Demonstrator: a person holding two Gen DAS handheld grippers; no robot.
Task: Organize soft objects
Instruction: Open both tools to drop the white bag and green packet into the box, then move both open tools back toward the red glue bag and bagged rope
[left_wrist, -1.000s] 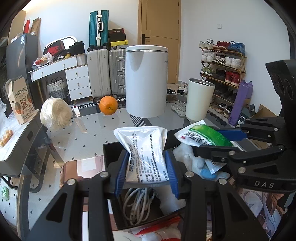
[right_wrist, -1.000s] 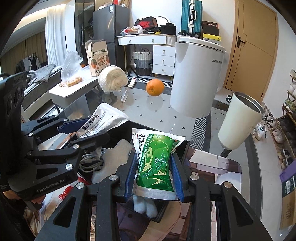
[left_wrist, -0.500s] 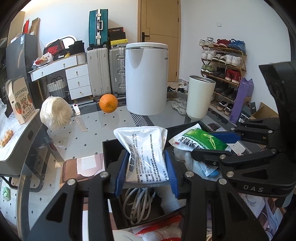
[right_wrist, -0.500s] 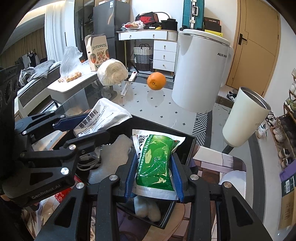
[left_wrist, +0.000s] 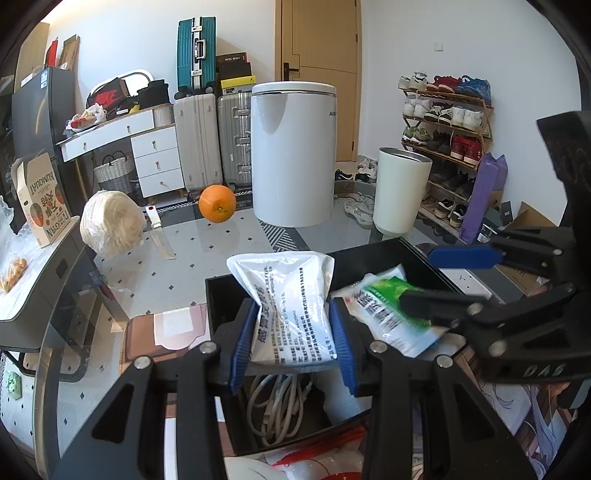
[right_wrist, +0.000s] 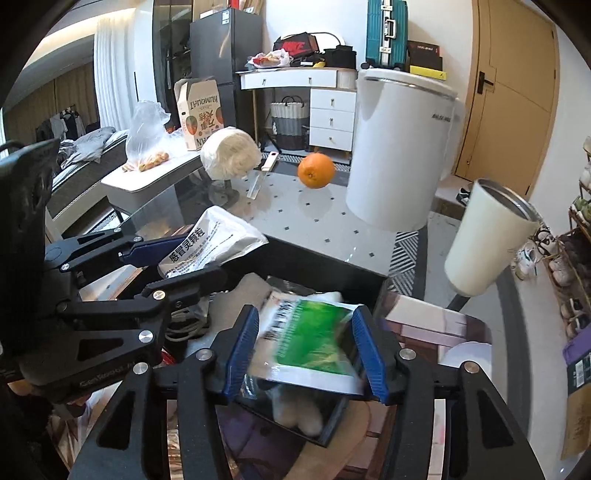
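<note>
My left gripper (left_wrist: 291, 338) is shut on a white printed pouch (left_wrist: 291, 314) and holds it above a black open box (left_wrist: 221, 291). The pouch also shows in the right wrist view (right_wrist: 214, 243). My right gripper (right_wrist: 308, 350) is open, its blue pads wide apart. The green and white pouch (right_wrist: 314, 336) is blurred between them, dropping into the black box (right_wrist: 332, 266). In the left wrist view the green pouch (left_wrist: 388, 314) lies tilted in the box under the right gripper (left_wrist: 439, 280). A coiled white cable (left_wrist: 275, 402) and white soft items lie in the box.
On the glass table stand a big white canister (left_wrist: 293, 155), a cream tumbler (left_wrist: 400, 194), an orange (left_wrist: 217, 204), a wrapped cabbage (left_wrist: 110, 221) and a knife (left_wrist: 159, 232). A red and white packet (left_wrist: 314, 458) lies in front of the box. A side table (left_wrist: 33, 291) stands left.
My right gripper has opened and let go of the green pouch, which now falls into the box. My left gripper still holds the white pouch in the same place.
</note>
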